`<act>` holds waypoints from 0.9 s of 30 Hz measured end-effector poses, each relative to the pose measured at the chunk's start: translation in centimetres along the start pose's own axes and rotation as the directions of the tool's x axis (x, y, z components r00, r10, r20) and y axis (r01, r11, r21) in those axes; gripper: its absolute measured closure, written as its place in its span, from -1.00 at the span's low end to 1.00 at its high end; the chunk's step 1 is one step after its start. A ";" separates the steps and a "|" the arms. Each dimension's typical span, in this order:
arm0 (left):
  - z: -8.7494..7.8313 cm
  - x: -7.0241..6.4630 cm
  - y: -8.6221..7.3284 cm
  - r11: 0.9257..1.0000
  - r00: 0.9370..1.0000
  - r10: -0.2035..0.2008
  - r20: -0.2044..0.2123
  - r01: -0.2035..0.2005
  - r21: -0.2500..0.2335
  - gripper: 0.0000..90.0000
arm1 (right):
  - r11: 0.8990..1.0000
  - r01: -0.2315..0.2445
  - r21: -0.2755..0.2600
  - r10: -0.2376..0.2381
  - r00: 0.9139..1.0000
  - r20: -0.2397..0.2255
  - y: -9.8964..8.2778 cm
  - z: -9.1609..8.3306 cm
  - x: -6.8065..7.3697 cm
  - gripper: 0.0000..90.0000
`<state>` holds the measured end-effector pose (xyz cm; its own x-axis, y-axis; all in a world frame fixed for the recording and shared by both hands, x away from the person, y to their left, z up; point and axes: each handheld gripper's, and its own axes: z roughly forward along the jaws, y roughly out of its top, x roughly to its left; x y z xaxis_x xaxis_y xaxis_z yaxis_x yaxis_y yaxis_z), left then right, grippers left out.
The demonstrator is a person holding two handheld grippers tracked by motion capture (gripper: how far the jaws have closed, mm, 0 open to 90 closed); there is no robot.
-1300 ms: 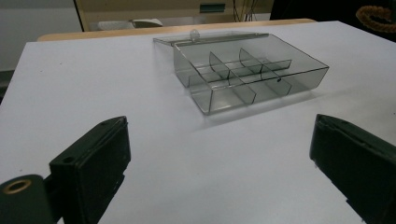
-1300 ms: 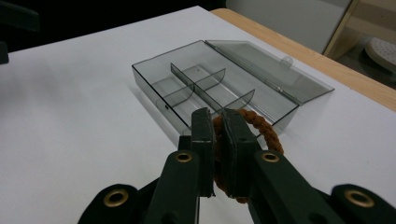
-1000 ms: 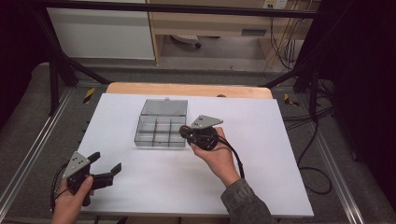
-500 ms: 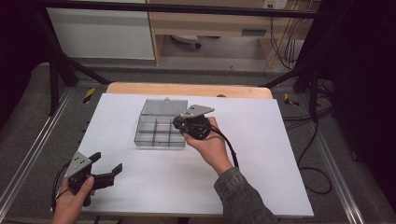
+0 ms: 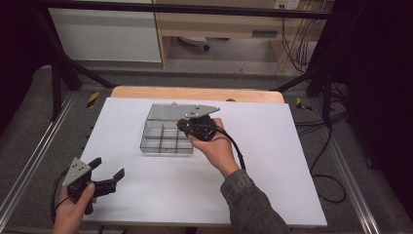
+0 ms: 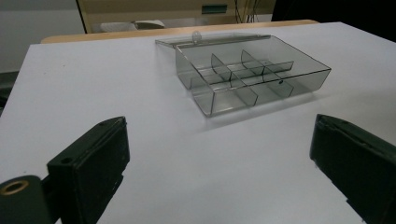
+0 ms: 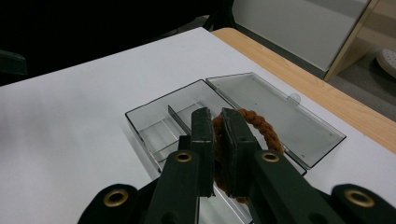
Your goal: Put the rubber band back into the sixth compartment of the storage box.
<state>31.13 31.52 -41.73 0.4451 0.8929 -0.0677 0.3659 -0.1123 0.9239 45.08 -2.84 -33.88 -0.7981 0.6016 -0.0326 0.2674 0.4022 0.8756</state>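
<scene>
My right tool [image 7: 214, 154] pinches a soft, light braided ring [image 7: 261, 126] by its cord above the box [image 6: 252, 84]; left tool [image 5: 104, 178] gapes.

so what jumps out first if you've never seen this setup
A clear compartment box sits mid-table on the white sheet, its lid flat open behind it. Over it, the right gripper pinches a brown braided ring, while the left gripper waits open near the table's front left corner.
</scene>
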 end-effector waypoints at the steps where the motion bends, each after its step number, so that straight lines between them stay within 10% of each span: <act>1: 0.1 0.0 0.0 1.000 1.000 0.005 0.003 -0.005 0.008 -0.89 | 1.000 -0.002 0.002 0.002 1.000 -0.001 0.0 0.1 0.0 0.88; 27: 0.0 -0.2 0.1 1.000 1.000 0.014 0.010 -0.014 0.001 -0.89 | 0.998 0.009 0.068 -0.008 1.000 -0.025 1.7 3.3 0.5 0.87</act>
<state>31.12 31.35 -41.66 0.4582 0.8870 -0.0582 0.3603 -0.1254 0.9244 46.86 0.42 -33.97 -0.8132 0.5814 -0.0275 0.2961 0.4540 0.8404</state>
